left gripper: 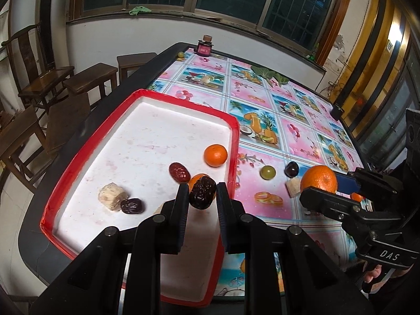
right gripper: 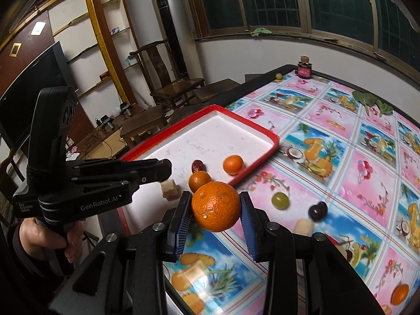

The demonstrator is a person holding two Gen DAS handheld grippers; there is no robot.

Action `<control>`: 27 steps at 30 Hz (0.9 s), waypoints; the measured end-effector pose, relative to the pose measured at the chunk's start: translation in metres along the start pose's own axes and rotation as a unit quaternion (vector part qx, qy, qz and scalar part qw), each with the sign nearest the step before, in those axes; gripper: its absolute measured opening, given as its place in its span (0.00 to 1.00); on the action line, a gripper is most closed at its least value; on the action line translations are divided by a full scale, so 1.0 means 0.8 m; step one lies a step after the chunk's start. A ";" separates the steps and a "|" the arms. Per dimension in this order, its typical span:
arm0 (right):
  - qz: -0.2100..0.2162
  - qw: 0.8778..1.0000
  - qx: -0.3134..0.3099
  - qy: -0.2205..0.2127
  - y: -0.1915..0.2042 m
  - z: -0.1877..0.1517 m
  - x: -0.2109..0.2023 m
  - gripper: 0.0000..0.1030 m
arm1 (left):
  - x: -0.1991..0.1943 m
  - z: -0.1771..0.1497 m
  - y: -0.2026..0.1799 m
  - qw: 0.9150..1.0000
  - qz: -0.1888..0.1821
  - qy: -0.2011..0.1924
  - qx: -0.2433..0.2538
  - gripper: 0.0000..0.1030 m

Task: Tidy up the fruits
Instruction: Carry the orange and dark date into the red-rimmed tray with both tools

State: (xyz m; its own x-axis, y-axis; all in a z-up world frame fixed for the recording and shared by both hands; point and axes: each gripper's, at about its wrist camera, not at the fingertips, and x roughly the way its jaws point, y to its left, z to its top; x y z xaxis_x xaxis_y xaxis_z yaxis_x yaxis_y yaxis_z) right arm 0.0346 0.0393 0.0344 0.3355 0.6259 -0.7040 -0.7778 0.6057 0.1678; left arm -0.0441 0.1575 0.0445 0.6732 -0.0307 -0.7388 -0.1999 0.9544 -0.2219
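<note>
Left wrist view: left gripper (left gripper: 202, 193) tilts downward, clamping dark date (left gripper: 202, 192).

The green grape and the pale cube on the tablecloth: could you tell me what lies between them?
A dark cherry lies between the green grape and the pale cube, clearest in the right wrist view.
</note>
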 end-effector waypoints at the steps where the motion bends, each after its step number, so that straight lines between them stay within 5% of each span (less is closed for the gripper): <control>1: 0.002 1.000 -0.002 -0.001 0.002 0.002 0.001 0.36 | 0.000 0.000 0.002 1.000 0.001 0.000 -0.001 0.18; 27: 0.020 0.999 -0.024 0.009 0.026 0.027 0.041 0.36 | -0.001 0.000 0.045 1.000 0.011 0.001 -0.024 0.18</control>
State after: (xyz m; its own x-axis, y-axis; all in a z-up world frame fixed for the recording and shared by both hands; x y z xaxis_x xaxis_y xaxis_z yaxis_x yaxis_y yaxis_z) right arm 0.0408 0.0828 0.0300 0.2939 0.6395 -0.7104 -0.8154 0.5555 0.1628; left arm -0.0520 0.1916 0.0372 0.6665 -0.0108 -0.7454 -0.2490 0.9393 -0.2362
